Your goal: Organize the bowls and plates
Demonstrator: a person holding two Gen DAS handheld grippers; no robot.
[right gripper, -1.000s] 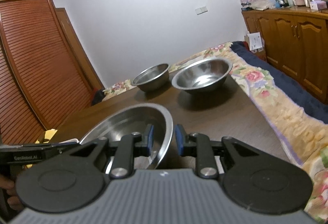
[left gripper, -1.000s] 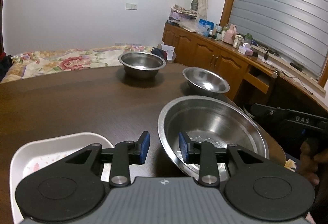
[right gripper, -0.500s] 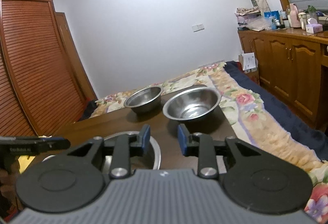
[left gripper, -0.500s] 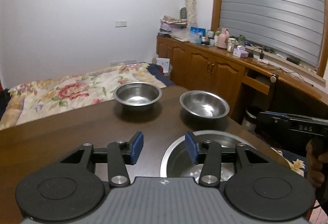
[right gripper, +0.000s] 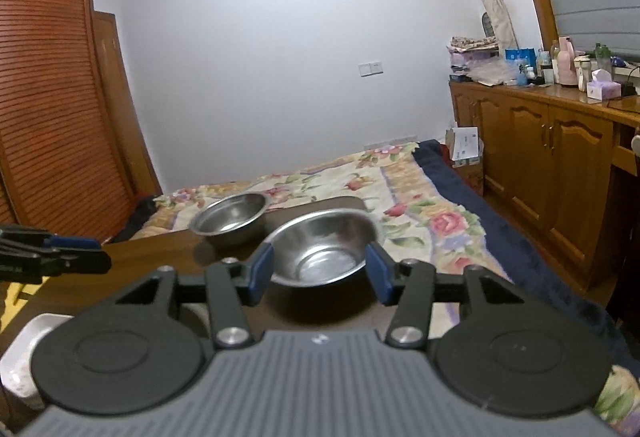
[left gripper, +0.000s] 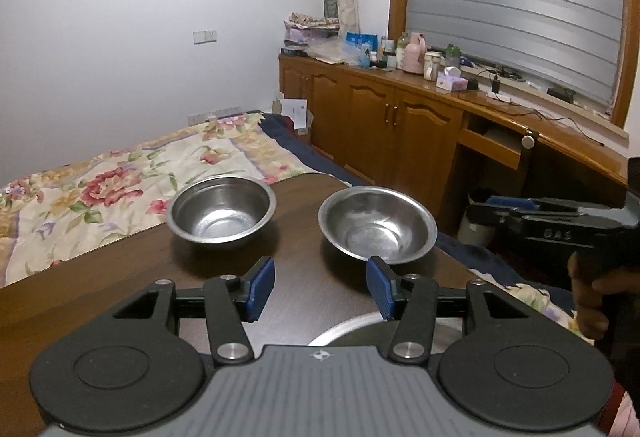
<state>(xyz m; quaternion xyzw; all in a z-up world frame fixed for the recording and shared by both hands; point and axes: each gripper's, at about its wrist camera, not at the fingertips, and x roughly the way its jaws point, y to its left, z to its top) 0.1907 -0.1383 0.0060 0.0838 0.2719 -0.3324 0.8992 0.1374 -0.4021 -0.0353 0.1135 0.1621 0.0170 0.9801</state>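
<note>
A: Where are the bowls?

B: Two steel ones stand apart on the far end of the dark desk: the deeper bowl on the left, the wider bowl on the right, near the desk's corner. A third, the big bowl, shows only as a sliver of rim; the rest is hidden under the left gripper.

A: And the fingers?

B: Spread on both grippers, having just been opening, with nothing pinched. In the right wrist view the right gripper frames the wider bowl, but the bowl sits farther off and the pads do not touch it.

A: Any plates?

B: Only a white plate, cut off at the lower left corner of the right wrist view and partly covered by the gripper body. A hand holding the right gripper is cut off at the edge of the left wrist view.
</note>
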